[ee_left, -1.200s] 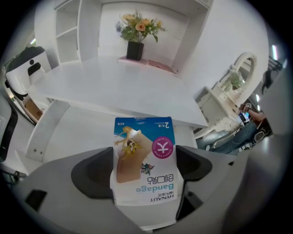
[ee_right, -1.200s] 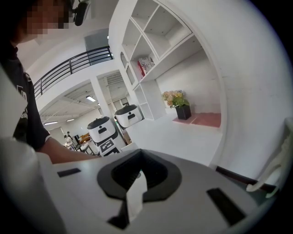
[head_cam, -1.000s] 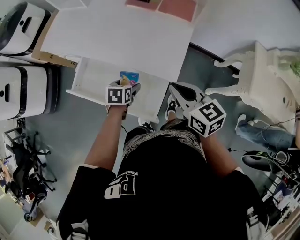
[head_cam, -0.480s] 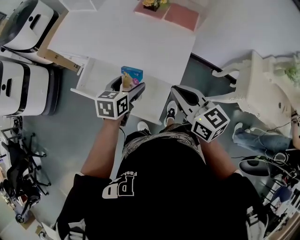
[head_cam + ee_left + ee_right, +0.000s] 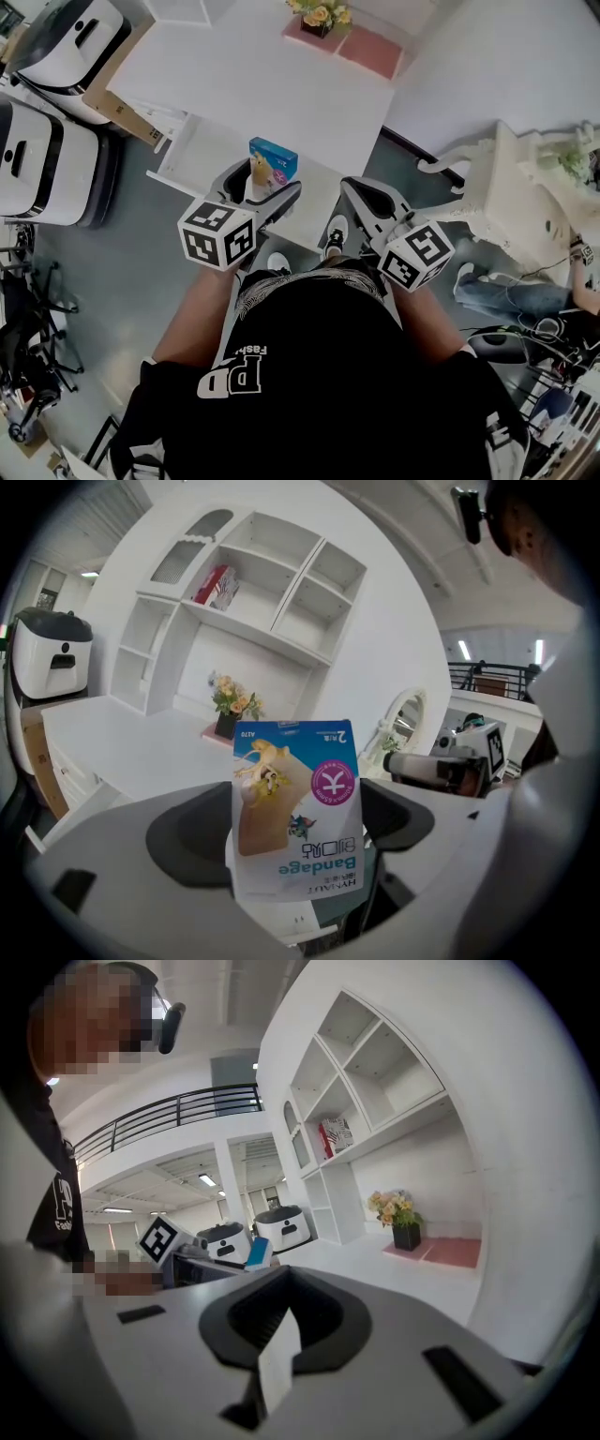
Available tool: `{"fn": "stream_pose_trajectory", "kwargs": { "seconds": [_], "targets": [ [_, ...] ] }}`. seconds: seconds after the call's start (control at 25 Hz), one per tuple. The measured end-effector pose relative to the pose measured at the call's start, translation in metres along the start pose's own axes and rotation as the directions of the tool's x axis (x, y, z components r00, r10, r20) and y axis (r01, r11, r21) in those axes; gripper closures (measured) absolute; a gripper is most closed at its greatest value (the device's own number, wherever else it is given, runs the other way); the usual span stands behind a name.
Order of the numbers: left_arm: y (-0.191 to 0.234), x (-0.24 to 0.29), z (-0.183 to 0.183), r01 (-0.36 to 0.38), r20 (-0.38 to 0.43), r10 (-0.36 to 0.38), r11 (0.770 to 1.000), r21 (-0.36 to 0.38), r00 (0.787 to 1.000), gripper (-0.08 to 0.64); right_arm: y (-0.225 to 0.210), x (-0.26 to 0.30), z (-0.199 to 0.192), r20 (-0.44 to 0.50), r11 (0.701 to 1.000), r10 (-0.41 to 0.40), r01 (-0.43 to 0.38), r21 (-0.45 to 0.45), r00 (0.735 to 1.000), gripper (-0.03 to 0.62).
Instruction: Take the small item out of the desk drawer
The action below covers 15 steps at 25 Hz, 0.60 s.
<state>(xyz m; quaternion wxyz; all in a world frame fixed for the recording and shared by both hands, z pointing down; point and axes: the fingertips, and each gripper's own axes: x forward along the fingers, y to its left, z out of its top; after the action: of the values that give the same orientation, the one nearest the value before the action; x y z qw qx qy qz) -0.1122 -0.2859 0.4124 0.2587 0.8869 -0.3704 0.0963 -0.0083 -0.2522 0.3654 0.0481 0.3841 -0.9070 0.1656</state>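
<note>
Head view, left to right. Two white rounded machines (image 5: pixel 52 141) stand on the grey floor beside the white desk (image 5: pixel 253 80), whose shallow white drawer (image 5: pixel 199 150) stands pulled open.

Above the drawer's front edge, the left gripper (image 5: pixel 263 180) pinches the small blue-and-white bandage box (image 5: pixel 274 156) between its jaws. In the left gripper view the box (image 5: pixel 297 808) stands upright and inverted, its print upside down, and fills the gap between the jaws.

Over the past second this gripper has drawn back toward the person and risen. The box now appears clear of the drawer interior rather than low inside it, so the extraction itself looks essentially complete. Setting the box down, and perhaps closing the drawer, would remain.

The right gripper (image 5: pixel 367 199) is held near the body with its jaws pressed together. Only a thin pale edge shows at their seam, and it appears to carry nothing.

At far right stands a white ornate chair (image 5: pixel 525 183).
</note>
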Motion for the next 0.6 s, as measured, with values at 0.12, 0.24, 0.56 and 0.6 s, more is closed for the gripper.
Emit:
{"fn": "stream_pose_trajectory", "kwargs": {
  "seconds": [0.12, 0.24, 0.56, 0.6],
  "targets": [
    [-0.011, -0.013, 0.01, 0.015, 0.045, -0.016, 1.0, 0.016, 0.999, 0.143, 0.006, 0.0, -0.001, 0.002, 1.0, -0.013, 0.013, 0.004, 1.0, 0.584],
    [-0.02, -0.025, 0.011, 0.037, 0.068, -0.038, 0.999, 0.023, 0.997, 0.143, 0.015, 0.002, -0.002, 0.003, 1.0, -0.021, 0.021, 0.001, 1.0, 0.584],
    [-0.031, -0.053, 0.017, 0.066, 0.105, -0.071, 0.996, 0.057, 0.992, 0.143, 0.034, -0.003, -0.001, 0.013, 0.999, -0.047, 0.047, -0.012, 0.999, 0.584],
    [-0.033, -0.056, 0.017, 0.068, 0.109, -0.074, 0.996, 0.061, 0.991, 0.143, 0.036, -0.005, -0.001, 0.015, 0.999, -0.05, 0.05, -0.013, 0.999, 0.584]
  ]
}}
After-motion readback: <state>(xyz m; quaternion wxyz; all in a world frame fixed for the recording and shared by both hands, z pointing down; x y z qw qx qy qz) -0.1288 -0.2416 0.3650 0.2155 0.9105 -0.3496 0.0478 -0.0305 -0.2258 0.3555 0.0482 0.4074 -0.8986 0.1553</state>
